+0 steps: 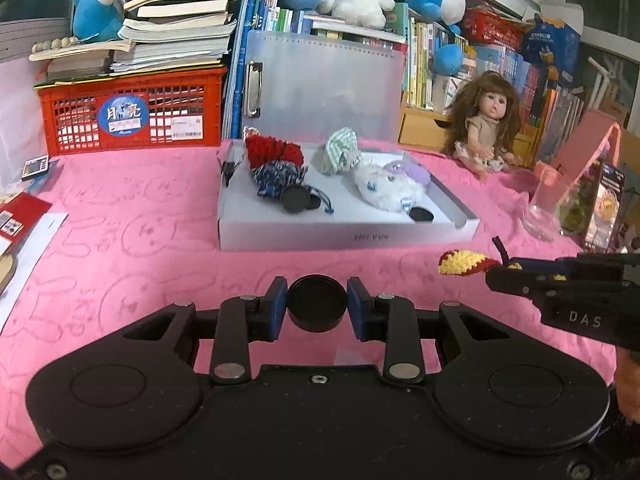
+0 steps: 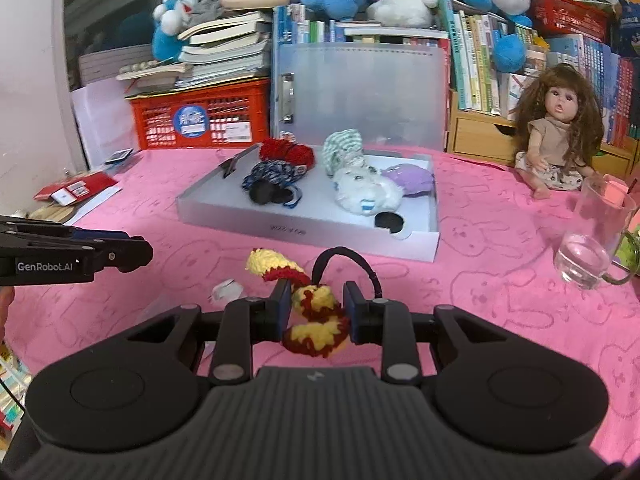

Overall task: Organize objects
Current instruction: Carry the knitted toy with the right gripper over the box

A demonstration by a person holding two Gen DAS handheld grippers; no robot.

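My left gripper is shut on a round black disc, held above the pink cloth in front of the white tray. In my right gripper, a red and yellow crocheted toy with a black loop is pinched; its yellow end shows at the right of the left wrist view. In the tray lie a red and blue knitted toy, a striped green cloth toy, a white fluffy toy, a purple toy and black discs.
A doll sits at the back right by a glass mug. A red crate with stacked books stands at the back left, a translucent folder behind the tray. Papers lie at the left edge. A small white scrap rests on the cloth.
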